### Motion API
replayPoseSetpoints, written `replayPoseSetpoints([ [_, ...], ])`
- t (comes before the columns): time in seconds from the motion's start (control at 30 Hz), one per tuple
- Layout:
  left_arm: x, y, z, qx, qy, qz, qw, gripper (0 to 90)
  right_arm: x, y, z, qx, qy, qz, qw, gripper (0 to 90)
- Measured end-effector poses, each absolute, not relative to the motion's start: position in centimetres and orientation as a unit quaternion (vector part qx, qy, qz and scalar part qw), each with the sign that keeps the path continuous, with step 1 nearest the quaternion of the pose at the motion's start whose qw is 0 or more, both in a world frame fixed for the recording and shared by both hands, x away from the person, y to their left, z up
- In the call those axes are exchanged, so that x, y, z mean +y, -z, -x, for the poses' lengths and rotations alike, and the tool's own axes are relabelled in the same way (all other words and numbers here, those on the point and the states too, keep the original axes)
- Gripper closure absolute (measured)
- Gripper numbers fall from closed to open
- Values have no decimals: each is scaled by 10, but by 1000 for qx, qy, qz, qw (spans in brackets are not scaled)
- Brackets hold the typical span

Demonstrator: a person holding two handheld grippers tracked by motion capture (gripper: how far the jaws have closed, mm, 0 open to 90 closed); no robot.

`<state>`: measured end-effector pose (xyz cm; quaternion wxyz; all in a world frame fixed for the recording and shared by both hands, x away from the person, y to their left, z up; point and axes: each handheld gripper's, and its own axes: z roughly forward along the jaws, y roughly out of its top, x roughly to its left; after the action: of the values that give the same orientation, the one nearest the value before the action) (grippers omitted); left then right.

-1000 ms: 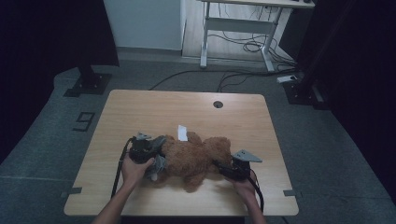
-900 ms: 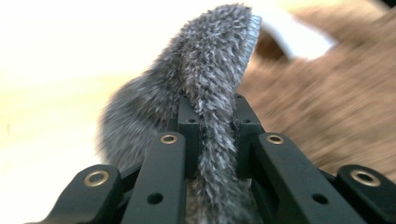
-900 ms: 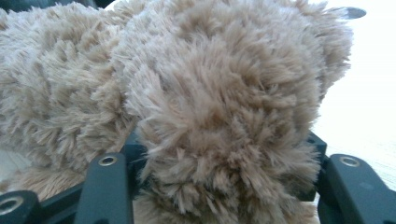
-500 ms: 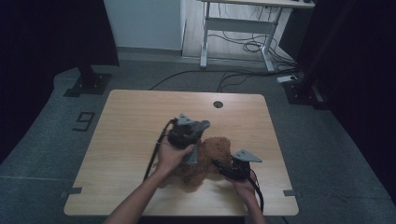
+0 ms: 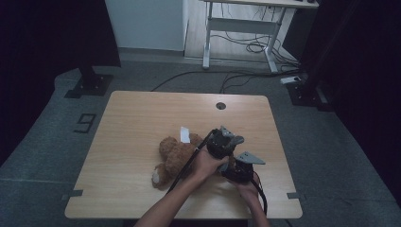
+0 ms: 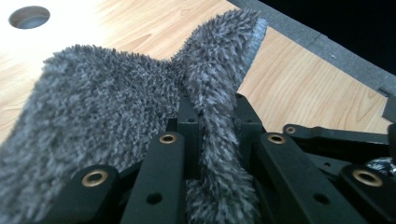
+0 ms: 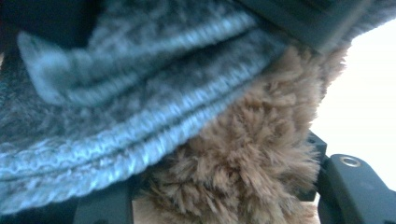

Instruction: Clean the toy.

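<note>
Left tool (image 6: 212,140) is clamped on the fuzzy grey knitted sleeve (image 6: 116,107); right tool (image 7: 224,196) grips the brown plush teddy bear (image 5: 177,158). Pull steadily, keeping the bear pinned.

My left gripper (image 5: 224,142) sits at the bear's (image 5: 177,156) right side, my left forearm crossing over from the bottom edge, hand wrapped round the gripper's body. In the left gripper view its jaws are pinched tight on a fold of grey fuzzy cloth (image 6: 116,102). My right gripper (image 5: 239,168) rests just right of the left one, almost touching it, further from the bear, held in my right hand (image 5: 248,189). Its jaws stand partly apart with brown fur and grey knit between them; the close blur leaves me unsure, but they seem to clamp that.
</note>
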<state>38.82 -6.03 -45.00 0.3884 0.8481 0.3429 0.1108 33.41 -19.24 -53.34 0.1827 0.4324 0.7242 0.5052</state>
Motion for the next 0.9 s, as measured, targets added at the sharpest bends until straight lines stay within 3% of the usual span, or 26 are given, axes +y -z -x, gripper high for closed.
replayPoseSetpoints([
  [0.1,-48,445,-391,350,-144,-845,379,776,-192,533,-334,725,-503,-433,185,412],
  [0.27,-11,451,-403,390,-151,-833,361,781,-192,533,-334,724,-505,-432,182,411],
  [0.4,21,460,-408,426,-100,-812,386,782,-192,533,-334,725,-506,-432,180,407],
  [0.67,72,447,-408,447,-123,-801,379,778,-191,533,-334,723,-502,-438,183,409],
  [0.9,141,474,-412,509,-101,-774,363,779,-190,533,-334,722,-502,-439,185,409],
])
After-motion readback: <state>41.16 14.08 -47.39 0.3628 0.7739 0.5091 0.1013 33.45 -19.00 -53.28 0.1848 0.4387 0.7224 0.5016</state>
